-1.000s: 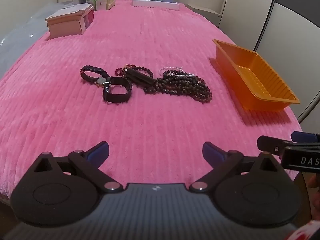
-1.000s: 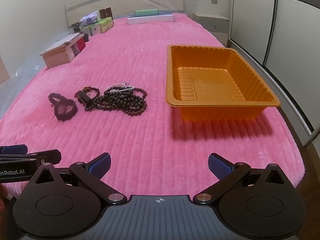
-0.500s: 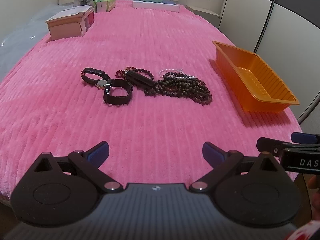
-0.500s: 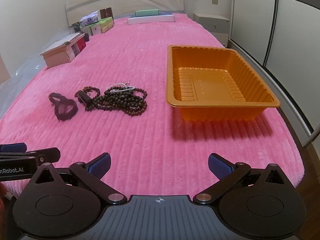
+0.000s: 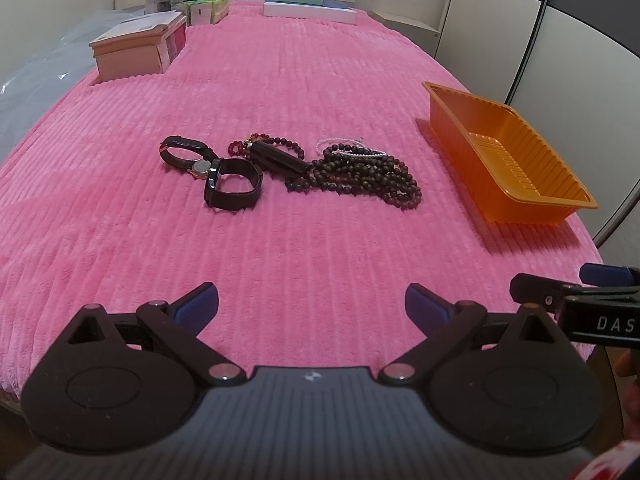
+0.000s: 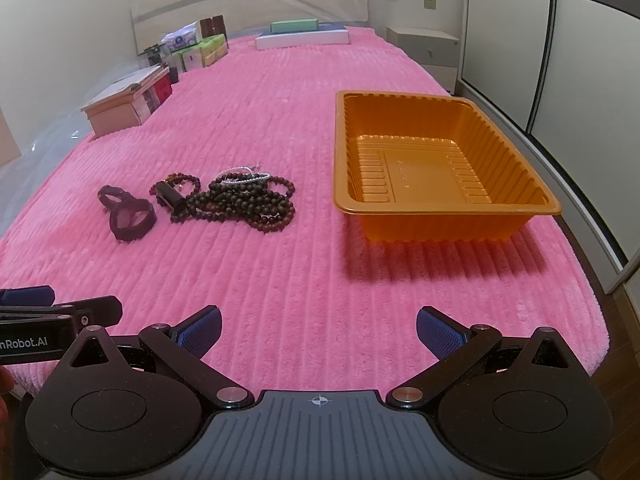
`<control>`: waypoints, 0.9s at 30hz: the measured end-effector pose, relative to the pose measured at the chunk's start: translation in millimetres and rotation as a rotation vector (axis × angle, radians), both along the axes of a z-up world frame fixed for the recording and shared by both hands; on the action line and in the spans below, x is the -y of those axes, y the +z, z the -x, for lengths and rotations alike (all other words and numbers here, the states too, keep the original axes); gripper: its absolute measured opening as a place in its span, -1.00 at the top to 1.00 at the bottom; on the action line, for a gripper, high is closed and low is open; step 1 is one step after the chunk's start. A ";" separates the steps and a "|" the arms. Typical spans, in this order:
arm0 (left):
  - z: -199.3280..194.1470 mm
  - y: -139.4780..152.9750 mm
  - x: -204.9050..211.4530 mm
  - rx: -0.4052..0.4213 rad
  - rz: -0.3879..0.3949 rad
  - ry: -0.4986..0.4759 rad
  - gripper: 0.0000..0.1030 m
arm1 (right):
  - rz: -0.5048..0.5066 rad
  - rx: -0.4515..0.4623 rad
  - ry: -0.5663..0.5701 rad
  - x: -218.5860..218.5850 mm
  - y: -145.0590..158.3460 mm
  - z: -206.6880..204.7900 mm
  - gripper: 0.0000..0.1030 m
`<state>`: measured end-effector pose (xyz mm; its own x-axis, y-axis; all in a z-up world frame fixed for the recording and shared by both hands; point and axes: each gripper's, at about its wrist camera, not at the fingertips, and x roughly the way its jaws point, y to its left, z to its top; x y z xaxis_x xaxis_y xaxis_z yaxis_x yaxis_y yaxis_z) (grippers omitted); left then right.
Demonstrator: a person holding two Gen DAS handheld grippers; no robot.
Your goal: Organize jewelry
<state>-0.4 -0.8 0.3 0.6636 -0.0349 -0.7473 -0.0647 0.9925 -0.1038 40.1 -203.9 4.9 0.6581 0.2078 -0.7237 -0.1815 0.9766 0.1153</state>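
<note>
A pile of jewelry lies on the pink bedspread (image 5: 304,92): two dark watches (image 5: 230,186), a dark tassel with red beads (image 5: 276,156), a thin pearl bracelet (image 5: 352,150) and dark bead strands (image 5: 368,178). The pile also shows in the right wrist view, with the watches (image 6: 128,212) and the beads (image 6: 248,204). An empty orange tray (image 6: 440,208) stands to the pile's right (image 5: 504,176). My left gripper (image 5: 312,306) is open and empty near the front edge. My right gripper (image 6: 318,330) is open and empty beside it.
A pink box (image 5: 136,52) stands at the back left, with cartons (image 5: 206,8) and flat boxes (image 5: 308,6) at the bed's far end. A wardrobe (image 6: 560,60) runs along the right. The bed's front right edge (image 6: 600,320) drops to the floor.
The left wrist view has shifted slightly, so the jewelry pile sits a touch lower in it. The right gripper has barely moved. Both stay open.
</note>
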 end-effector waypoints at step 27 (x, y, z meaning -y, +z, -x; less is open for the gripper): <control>-0.2 1.2 2.0 0.003 0.004 -0.005 -0.92 | -0.001 0.005 0.005 -1.3 2.1 0.9 -0.99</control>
